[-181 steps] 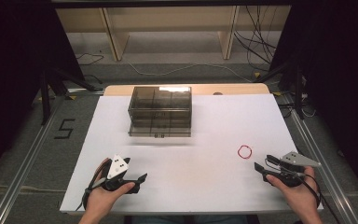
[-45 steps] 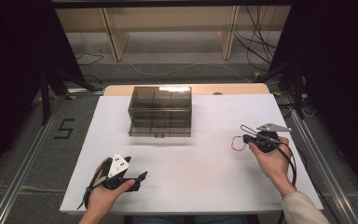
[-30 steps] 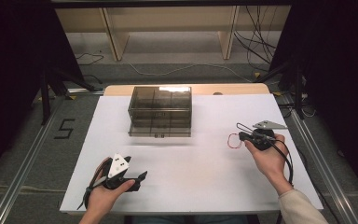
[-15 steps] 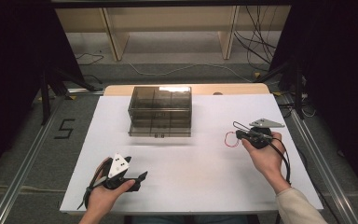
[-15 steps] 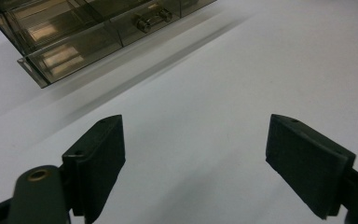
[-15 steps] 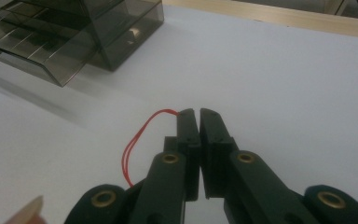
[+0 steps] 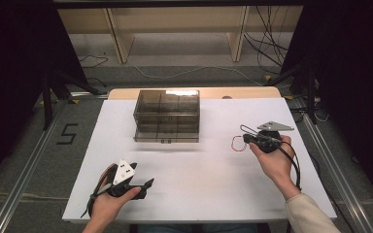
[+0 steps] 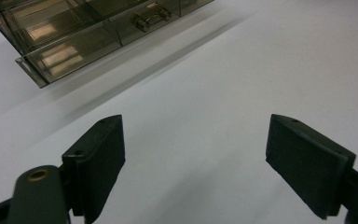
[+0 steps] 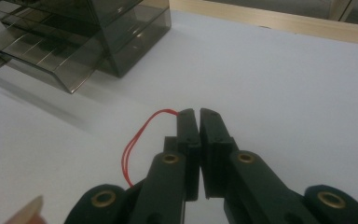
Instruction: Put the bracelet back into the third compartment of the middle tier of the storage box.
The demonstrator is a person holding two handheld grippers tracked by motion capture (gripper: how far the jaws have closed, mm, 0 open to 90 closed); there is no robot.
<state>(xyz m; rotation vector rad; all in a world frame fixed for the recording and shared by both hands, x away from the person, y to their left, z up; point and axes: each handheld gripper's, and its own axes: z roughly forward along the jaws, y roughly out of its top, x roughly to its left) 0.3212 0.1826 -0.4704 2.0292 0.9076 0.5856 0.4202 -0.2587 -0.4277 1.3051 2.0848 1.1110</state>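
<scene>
- Right gripper (image 9: 199,114): matte black jaws pressed together on thin red rubber band (image 9: 137,140), loop hanging out on one side, lifted above white table (image 7: 213,170).
- Left gripper (image 8: 193,163): flat black pads wide apart, nothing between.
- Smoky clear plastic drawer box (image 7: 167,115), boxy, at table's far middle, lower drawer slightly out.
- Floor marking "5" (image 7: 68,133).

You are carrying your right gripper (image 7: 245,140) away from the near right corner of the table (image 7: 213,194), where it was lying six seconds back, and up toward the smoky drawer box (image 7: 167,116). Its jaws, gaping then, are now pinched on the red rubber band (image 7: 237,143), which is coming off its old spot on the white surface and hanging beside the jaws.
</scene>
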